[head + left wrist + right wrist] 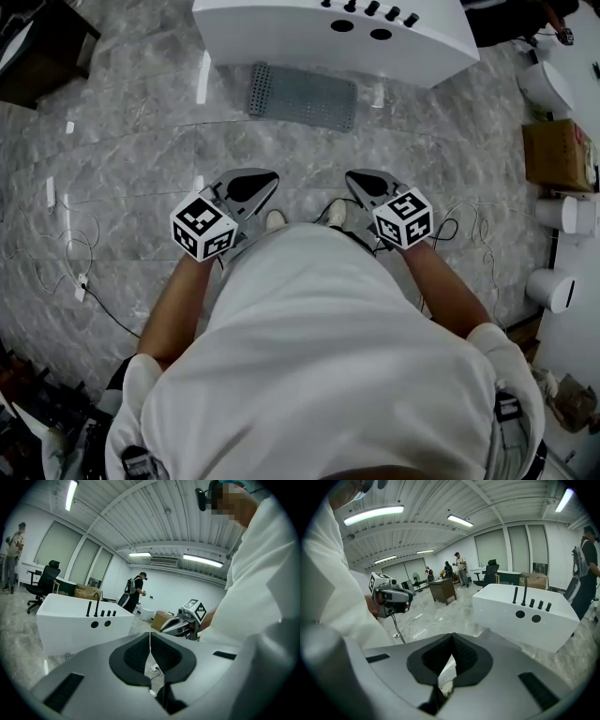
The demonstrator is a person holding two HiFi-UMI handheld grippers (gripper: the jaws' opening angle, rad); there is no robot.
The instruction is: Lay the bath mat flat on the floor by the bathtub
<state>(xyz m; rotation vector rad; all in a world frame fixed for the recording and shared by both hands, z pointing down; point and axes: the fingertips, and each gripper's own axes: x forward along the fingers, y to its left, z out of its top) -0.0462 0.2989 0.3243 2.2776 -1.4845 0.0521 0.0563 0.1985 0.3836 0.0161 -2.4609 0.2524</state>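
The grey studded bath mat lies flat on the marble floor, right against the front of the white bathtub. A corner of the mat also shows in the right gripper view, below the bathtub. My left gripper and right gripper are held side by side close to my body, well short of the mat. Each one's jaws are closed tip to tip with nothing between them, as seen on the left gripper and the right gripper.
A cardboard box and white rolls stand along the right side. Cables and a power strip trail over the floor at left. Dark furniture fills the far left corner. People stand in the room beyond the tub.
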